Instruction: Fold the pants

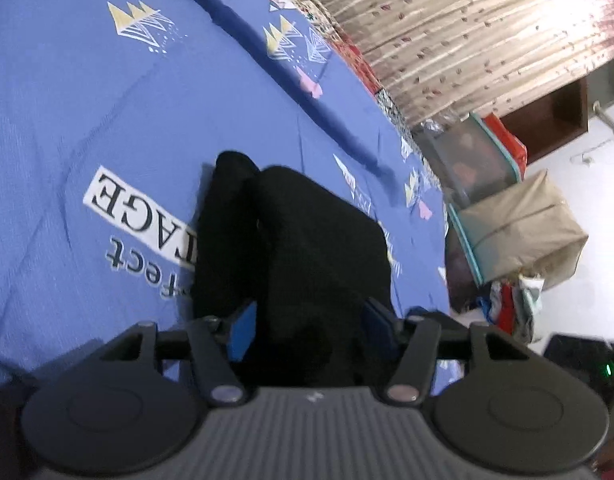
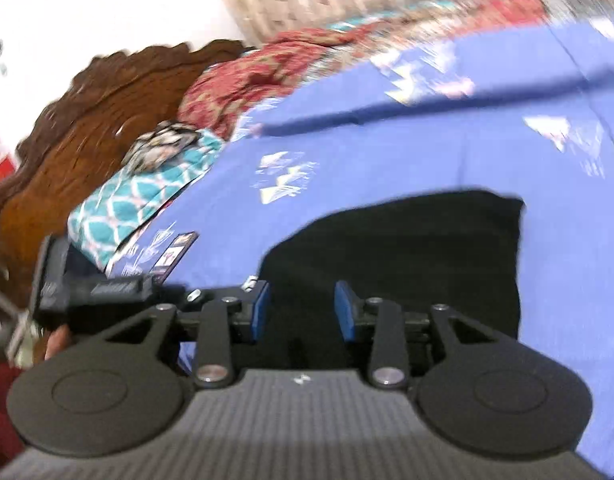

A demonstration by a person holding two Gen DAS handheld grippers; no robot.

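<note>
Mid-fold: black fabric pants (image 1: 307,248) on blue printed bed sheet (image 1: 87,100); left gripper (image 1: 307,328) part-open around bunched cloth (grip uncertain), right gripper (image 2: 303,312) part-open above it; next, re-pinch the near edge.

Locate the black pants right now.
The black pants lie bunched on the blue printed bedsheet, low-centre in both wrist views, between each gripper's blue pads, beside the sheet's printed lettering.

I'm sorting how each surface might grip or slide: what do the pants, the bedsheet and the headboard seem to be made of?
Pants: soft black fabric, matte, possibly knit; they slump in rounded folds, weave too dark to read.
Bedsheet: thin woven cloth, likely cotton, matte blue with printed shapes and lettering; fine creases show.
Headboard: brown wood with a carved scalloped edge and slight sheen; blur hides the grain.
</note>
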